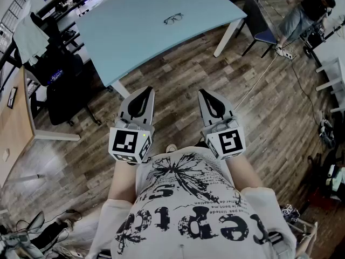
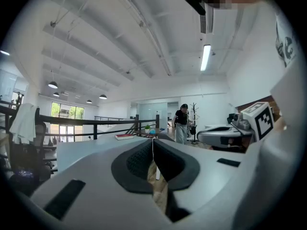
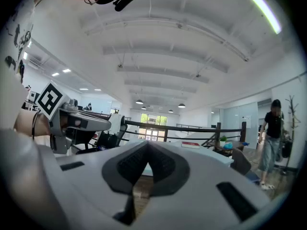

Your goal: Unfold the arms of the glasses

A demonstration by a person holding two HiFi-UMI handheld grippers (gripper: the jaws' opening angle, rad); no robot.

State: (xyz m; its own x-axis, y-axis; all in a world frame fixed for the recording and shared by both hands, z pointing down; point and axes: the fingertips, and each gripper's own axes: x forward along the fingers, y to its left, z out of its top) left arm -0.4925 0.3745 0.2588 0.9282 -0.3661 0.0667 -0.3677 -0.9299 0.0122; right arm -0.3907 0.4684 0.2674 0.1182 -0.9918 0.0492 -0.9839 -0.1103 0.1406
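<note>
1. The glasses (image 1: 173, 19) lie on the pale-blue tabletop (image 1: 124, 42), well apart from us
2. Our left tool (image 1: 145, 95) and right tool (image 1: 206, 95) are closed and empty
3. We should step close, steady the frame, then swing each arm gently

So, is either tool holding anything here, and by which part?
Nothing is held. The left tool and the right tool are both shut and empty; the glasses lie on the table, away from both.
</note>
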